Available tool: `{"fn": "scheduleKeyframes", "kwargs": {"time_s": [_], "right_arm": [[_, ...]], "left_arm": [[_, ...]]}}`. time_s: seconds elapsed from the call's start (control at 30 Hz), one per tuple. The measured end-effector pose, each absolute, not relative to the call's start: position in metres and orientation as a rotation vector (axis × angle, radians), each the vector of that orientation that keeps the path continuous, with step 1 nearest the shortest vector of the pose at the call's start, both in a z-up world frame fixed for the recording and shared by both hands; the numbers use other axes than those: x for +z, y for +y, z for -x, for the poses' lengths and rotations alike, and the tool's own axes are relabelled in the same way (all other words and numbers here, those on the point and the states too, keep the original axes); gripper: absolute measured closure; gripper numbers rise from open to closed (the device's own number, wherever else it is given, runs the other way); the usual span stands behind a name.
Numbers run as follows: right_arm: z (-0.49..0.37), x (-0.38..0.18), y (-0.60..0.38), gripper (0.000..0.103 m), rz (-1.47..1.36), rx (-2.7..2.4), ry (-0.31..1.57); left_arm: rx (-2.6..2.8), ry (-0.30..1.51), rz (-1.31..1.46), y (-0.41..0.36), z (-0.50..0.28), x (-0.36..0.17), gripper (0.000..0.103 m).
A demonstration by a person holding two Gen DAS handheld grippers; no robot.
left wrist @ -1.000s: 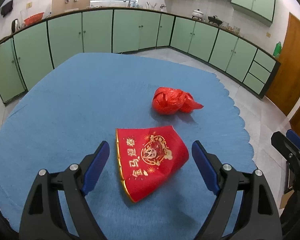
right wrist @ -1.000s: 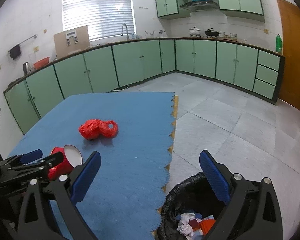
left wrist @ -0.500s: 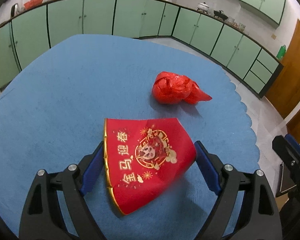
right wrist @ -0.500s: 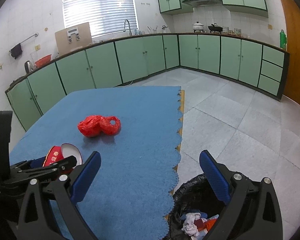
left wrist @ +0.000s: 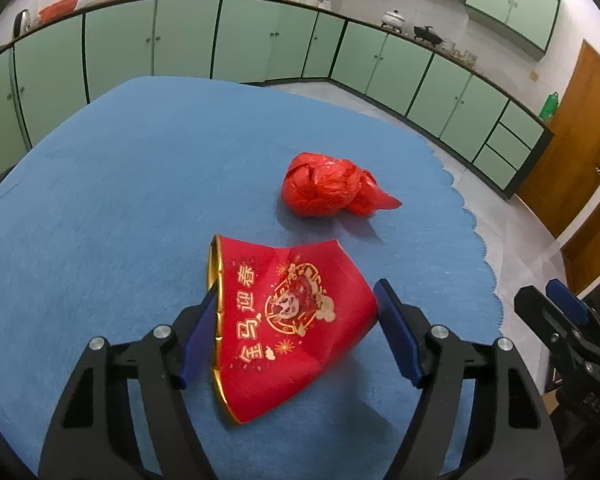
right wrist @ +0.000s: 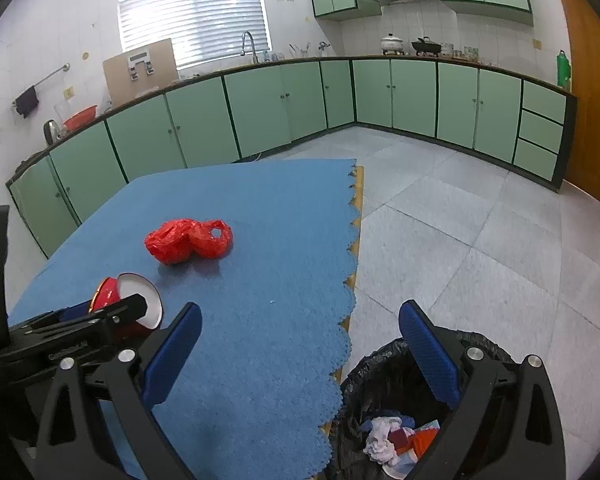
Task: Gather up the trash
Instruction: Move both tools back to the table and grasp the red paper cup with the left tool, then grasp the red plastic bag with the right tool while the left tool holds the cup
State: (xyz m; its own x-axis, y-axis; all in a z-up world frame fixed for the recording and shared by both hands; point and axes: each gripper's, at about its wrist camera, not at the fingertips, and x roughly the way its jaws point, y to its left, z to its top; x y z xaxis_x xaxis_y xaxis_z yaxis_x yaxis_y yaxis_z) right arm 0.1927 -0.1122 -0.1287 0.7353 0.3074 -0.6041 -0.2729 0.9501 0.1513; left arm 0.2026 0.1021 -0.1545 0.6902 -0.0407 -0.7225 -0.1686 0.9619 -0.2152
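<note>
Straddling the squashed red paper cup with gold rim [left wrist: 292,316] at lower centre of the blue table [left wrist: 120,200], the left gripper [left wrist: 296,330] has its jaws apart; light and crushable, the cup likely suits a gentle pinch across its sides.

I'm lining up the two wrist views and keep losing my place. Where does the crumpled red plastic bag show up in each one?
Left wrist view: the crumpled red plastic bag lies right of centre, beyond the red paper cup with gold print between the left gripper fingers.
Right wrist view: the bag lies left of centre, mid-height, on the blue mat.
Shared landmark: the cup, low at left here.
</note>
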Motion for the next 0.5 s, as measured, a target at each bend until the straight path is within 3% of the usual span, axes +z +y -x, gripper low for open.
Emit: {"fn": "scheduleKeyframes", "kwargs": {"time_s": [0.5], "right_arm": [[-0.193,-0.126,-0.113,0.006,-0.064,0.317,0.673]], "left_arm": [[0.081,0.759,0.222,0.101,-0.189,-0.137,0.033]]}}
